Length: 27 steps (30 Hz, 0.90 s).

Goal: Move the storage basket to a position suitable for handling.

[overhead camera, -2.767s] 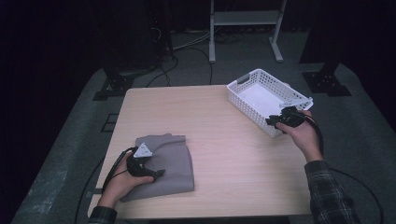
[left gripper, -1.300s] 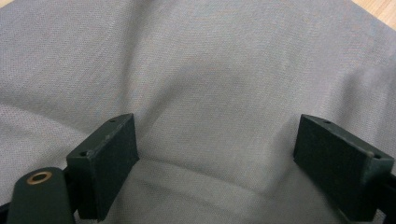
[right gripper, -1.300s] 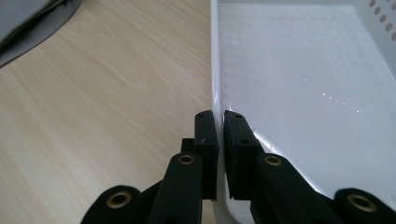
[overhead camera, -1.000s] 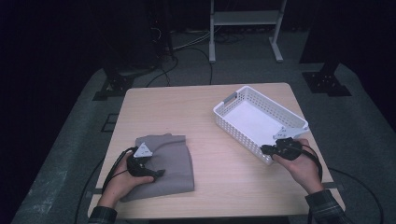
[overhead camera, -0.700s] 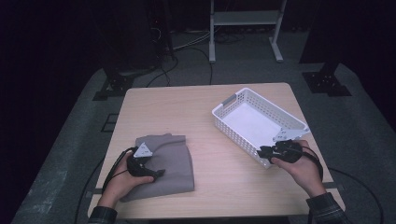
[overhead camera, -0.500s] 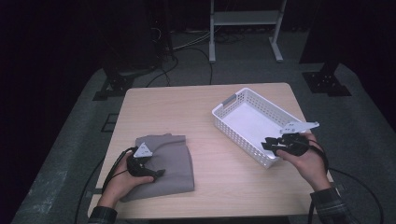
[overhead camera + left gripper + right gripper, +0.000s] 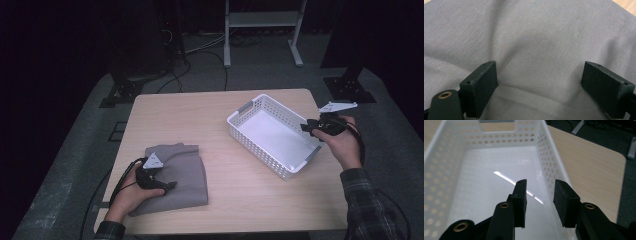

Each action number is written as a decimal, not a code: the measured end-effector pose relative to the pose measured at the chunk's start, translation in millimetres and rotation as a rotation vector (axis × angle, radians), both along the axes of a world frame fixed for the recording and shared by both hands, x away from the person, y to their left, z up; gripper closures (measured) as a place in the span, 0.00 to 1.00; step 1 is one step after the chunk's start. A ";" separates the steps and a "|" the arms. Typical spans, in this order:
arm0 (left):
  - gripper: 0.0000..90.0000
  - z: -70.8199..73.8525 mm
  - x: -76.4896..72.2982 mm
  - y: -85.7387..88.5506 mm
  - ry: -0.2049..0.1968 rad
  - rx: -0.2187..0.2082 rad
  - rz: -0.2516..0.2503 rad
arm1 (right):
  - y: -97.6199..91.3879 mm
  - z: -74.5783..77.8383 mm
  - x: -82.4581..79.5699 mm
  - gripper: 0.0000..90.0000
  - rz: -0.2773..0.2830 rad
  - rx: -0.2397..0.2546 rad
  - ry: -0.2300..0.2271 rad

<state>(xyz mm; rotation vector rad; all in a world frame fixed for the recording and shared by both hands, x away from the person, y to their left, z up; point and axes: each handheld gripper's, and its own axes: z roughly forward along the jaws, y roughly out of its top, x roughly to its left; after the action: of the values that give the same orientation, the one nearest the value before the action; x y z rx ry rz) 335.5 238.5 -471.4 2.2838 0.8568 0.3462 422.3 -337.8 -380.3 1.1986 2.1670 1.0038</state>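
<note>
At the lower left of the frame my left tool (image 7: pixel 169 186) rests wide open on the folded grey cloth (image 7: pixel 190 175), while my right tool (image 7: pixel 305 127), its jaws just opening and empty, leaves the white basket (image 7: pixel 250 131), so I should grip the fold firmly.

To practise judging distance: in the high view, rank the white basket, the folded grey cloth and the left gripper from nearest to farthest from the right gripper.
1. White basket, just left of the right gripper.
2. Folded grey cloth, front left of the table.
3. Left gripper, resting on that cloth's left part.

No readable text, label, brand, number or sign appears on anything here.
</note>
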 end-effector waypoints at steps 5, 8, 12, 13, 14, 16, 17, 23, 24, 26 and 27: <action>0.13 0.0 0.2 0.0 0.000 0.000 -0.001 | -12.7 -9.8 24.3 0.69 -0.021 -0.008 0.038; 0.13 0.0 0.3 0.2 0.000 0.000 -0.003 | -18.4 -19.8 32.6 0.71 -0.031 0.012 0.044; 0.13 0.1 0.5 0.1 0.002 0.000 -0.004 | -21.0 -28.5 38.6 0.79 -0.043 -0.012 0.083; 0.13 0.1 0.5 0.1 0.001 0.000 -0.004 | -21.2 -29.7 39.1 0.80 -0.043 -0.016 0.088; 0.13 -0.1 0.5 0.1 0.000 -0.001 -0.004 | -21.5 -30.3 39.5 0.80 -0.040 -0.014 0.093; 0.13 0.1 0.6 0.0 0.002 0.000 -0.004 | -20.4 -31.2 39.8 0.79 -0.039 -0.024 0.098; 0.13 0.1 0.6 0.0 0.002 0.000 -0.003 | -19.7 -31.9 40.0 0.79 -0.042 -0.029 0.103; 0.13 0.0 0.5 0.0 0.001 0.000 -0.003 | -16.6 -32.4 34.8 0.89 -0.019 -0.026 0.110; 0.13 0.1 0.6 0.0 0.002 0.000 -0.003 | -15.4 -32.6 33.0 0.90 -0.013 -0.023 0.113; 0.13 0.1 0.6 -0.1 0.002 0.001 -0.003 | -13.2 -32.9 29.1 0.92 0.000 -0.009 0.118; 0.13 0.1 0.6 -0.1 0.002 0.001 -0.003 | -12.0 -33.1 27.1 0.93 0.003 -0.005 0.119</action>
<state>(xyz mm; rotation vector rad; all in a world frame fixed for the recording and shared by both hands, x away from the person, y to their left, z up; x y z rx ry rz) 336.1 238.4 -471.3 2.2865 0.8537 0.3433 449.4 -349.8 -413.3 1.2829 2.2615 0.9499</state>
